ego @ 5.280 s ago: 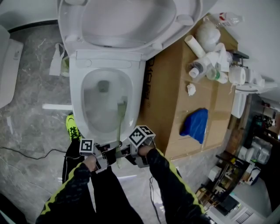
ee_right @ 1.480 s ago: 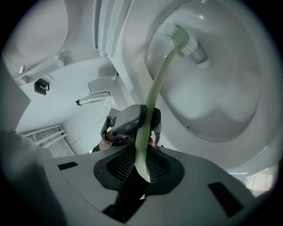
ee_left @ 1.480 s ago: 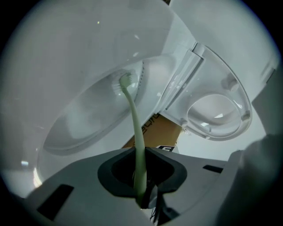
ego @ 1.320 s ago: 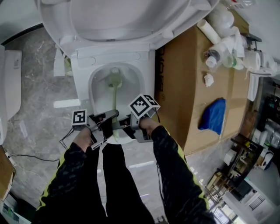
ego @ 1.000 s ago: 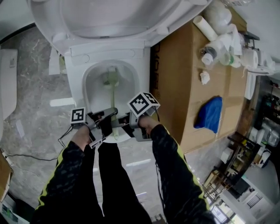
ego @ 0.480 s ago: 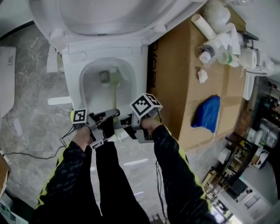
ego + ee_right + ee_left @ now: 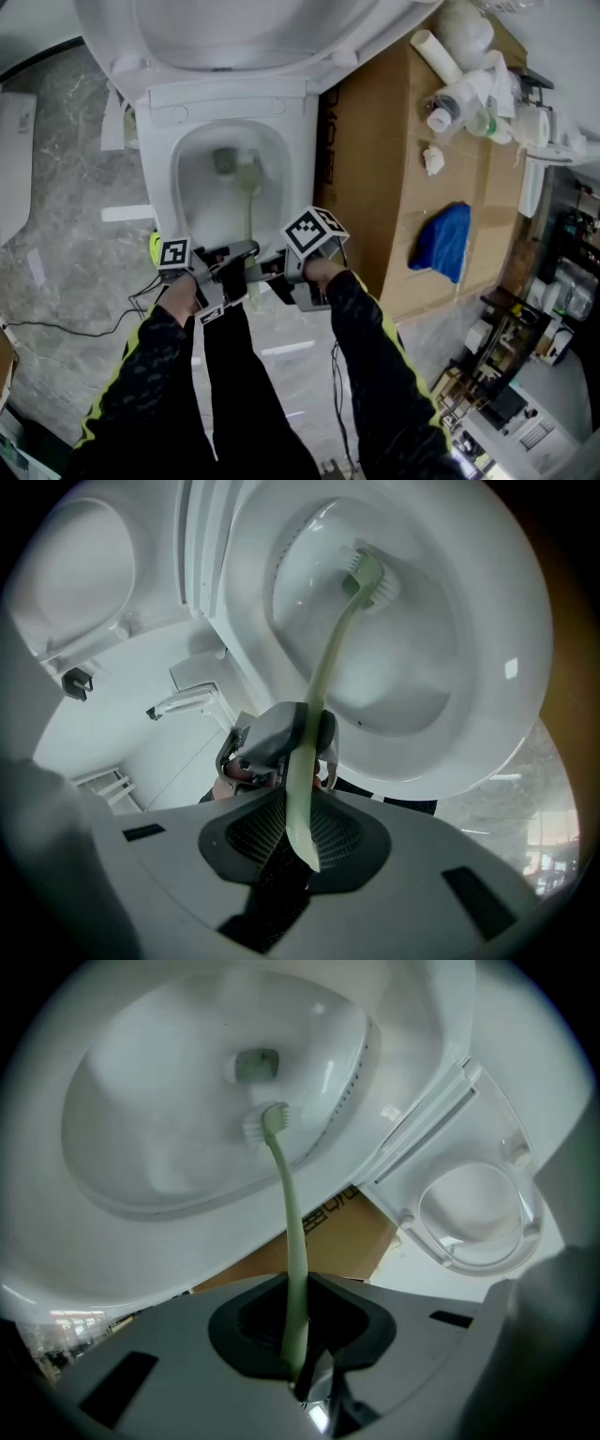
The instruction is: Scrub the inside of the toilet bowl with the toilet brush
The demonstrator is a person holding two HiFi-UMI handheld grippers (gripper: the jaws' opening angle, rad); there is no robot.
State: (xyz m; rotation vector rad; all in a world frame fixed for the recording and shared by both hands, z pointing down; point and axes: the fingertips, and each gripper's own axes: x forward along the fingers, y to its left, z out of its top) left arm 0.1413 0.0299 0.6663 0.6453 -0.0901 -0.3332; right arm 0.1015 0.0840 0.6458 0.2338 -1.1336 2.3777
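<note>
Open room: the toilet bowl [image 7: 298, 183] is open from above, its seat and lid [image 7: 234, 42] tipped up at the back; grey marbled floor [image 7: 66, 253] lies free on the person's left.
Edges: a cardboard box [image 7: 375, 187] stands just beside the bowl's right rim, with bottles [image 7: 459, 89] and a blue cloth [image 7: 441, 246] on top. Both grippers hang at the near rim, close together.
Left gripper [image 7: 298, 1340]: jaws drawn narrow and pinched on the thin green handle, which runs out between them toward the bowl. In the right gripper view it sits just ahead of the right gripper on the same handle.
Right gripper [image 7: 298, 841]: jaws closed narrow on the handle's flat tail end, whose tip sticks out slightly behind the pads.
Toilet brush [image 7: 248, 230]: pale green, slim, slightly bowed, gripped at its near end by both grippers and reaching forward and down into the bowl.
Brush head [image 7: 265, 1124]: small, with whitish bristles, low in the bowl just beside the dark drain opening [image 7: 256, 1063]; whether the bristles press on the porcelain cannot be told.
</note>
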